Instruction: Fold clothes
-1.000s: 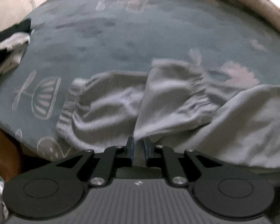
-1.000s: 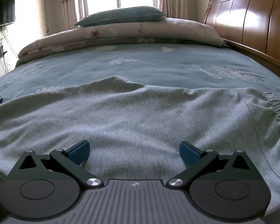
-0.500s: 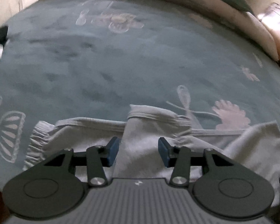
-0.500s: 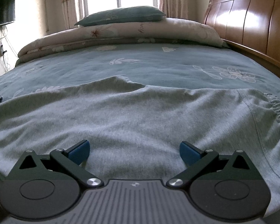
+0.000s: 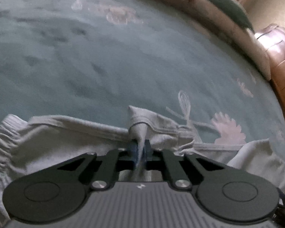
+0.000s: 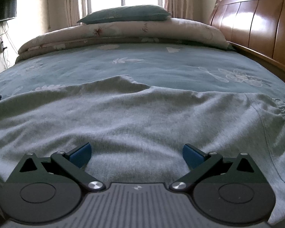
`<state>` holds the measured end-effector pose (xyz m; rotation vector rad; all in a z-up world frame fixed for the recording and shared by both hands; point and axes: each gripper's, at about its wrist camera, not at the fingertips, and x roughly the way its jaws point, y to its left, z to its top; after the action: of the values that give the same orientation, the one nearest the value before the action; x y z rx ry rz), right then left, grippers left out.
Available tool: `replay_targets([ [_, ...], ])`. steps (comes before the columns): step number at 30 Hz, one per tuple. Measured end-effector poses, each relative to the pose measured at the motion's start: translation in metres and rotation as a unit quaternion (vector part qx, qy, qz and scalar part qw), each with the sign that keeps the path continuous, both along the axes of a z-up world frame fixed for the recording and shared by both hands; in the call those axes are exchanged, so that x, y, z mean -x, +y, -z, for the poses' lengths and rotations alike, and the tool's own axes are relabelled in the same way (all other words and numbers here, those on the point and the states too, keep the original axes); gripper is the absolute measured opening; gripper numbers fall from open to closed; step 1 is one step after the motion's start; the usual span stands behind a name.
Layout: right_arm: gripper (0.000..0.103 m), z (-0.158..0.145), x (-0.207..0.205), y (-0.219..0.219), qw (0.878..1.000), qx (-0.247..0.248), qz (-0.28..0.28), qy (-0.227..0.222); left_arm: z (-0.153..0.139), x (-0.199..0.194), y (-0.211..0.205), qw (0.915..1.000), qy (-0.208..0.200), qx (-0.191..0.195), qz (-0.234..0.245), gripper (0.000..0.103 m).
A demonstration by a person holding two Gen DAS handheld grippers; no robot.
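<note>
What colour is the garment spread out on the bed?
Light grey garment, plain with no print, clearest in the right wrist view.

Both wrist views — low over bed (image 6: 161, 66).

One grey garment (image 6: 142, 117) on one bed (image 6: 161, 66), one green pillow (image 6: 125, 14), one rolled quilt (image 6: 123, 32), one wooden headboard (image 6: 256, 24), two grippers, one wall screen (image 6: 2, 6)
</note>
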<state>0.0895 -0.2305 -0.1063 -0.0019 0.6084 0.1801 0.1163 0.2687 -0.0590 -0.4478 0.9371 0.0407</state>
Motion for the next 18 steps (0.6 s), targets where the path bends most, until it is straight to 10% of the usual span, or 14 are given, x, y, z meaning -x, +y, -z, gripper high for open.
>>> replay_targets([
  [11, 0.103, 0.001, 0.001, 0.0, 1.0, 0.004, 0.0, -0.004, -0.048, 0.046, 0.022, 0.9927, -0.106, -0.012, -0.057, 0.001],
  [18, 0.103, 0.002, 0.001, 0.001, 1.0, 0.005, 0.0, -0.005, -0.03, 0.053, 0.05, 0.9912, -0.071, -0.001, -0.112, 0.002],
])
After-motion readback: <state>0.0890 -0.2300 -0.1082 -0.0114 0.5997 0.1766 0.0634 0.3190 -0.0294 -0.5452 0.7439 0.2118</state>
